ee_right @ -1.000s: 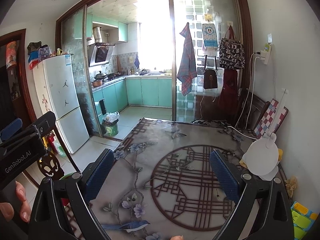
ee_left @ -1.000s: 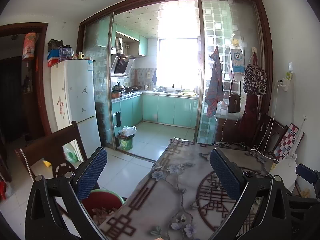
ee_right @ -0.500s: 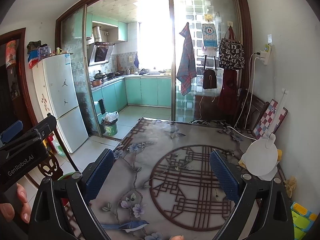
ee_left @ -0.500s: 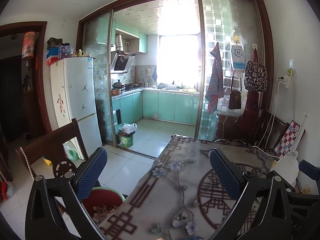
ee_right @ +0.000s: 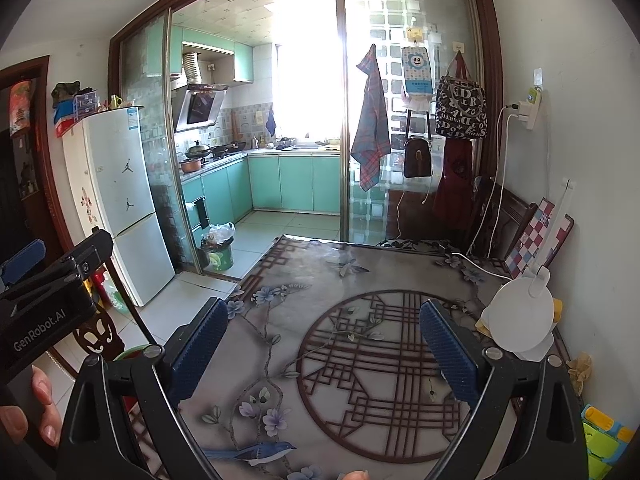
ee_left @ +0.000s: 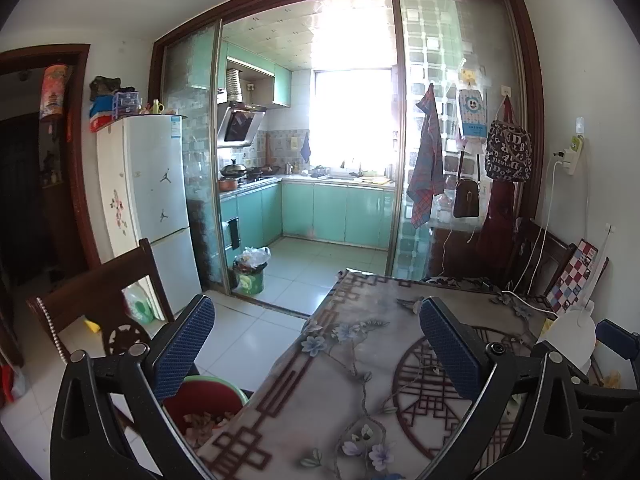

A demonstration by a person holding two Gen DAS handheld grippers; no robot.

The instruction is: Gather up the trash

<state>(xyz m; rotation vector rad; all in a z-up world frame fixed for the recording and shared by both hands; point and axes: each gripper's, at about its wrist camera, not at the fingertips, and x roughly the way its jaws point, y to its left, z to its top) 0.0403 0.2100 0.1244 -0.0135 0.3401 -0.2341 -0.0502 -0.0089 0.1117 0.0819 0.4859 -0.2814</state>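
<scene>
A red bin with a green rim stands on the floor at the table's left edge and holds scraps; its rim shows in the right wrist view. My left gripper is open and empty above that edge. My right gripper is open and empty over the patterned tablecloth. The left gripper's body shows at the left of the right wrist view. A crumpled tan scrap lies at the table's far right by the wall. I see no loose trash on the cloth.
A white round lamp stands at the table's right. A wooden chair is at the left, a fridge behind it. A small green trash bin with a bag sits at the kitchen door. Bags hang on the glass partition.
Both views have tilted slightly downward toward the table. Both grippers stay open and empty.
</scene>
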